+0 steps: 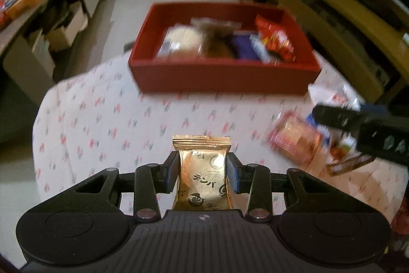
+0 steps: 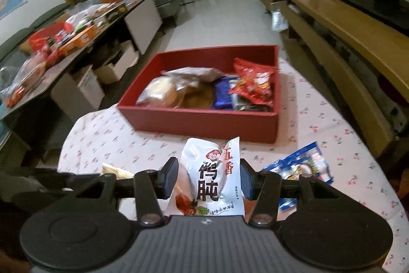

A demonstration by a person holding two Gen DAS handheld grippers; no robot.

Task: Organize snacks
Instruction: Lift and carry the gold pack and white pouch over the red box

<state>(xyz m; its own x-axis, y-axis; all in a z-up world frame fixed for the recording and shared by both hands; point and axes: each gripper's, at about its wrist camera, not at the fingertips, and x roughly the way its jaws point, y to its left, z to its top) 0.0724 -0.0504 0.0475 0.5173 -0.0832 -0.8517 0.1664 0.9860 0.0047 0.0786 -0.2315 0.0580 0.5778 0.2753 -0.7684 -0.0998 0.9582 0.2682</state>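
Left gripper [image 1: 202,172] pinching gold packet [image 1: 203,178], lower centre; right gripper [image 2: 208,177] pinching white pouch [image 2: 211,175]; red box [image 2: 202,123] sitting mid-frame beyond.

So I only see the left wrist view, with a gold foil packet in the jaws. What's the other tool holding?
Observer: The right gripper is shut on a white plastic pouch with black and red lettering.
Operator: Anything loose near it?
Observer: A blue and white snack bag lies flat on the cherry-print tablecloth, to its right.
Operator: And inside the red box?
Observer: In the red cardboard box, a dark packet peeks from under the red crinkly bag.
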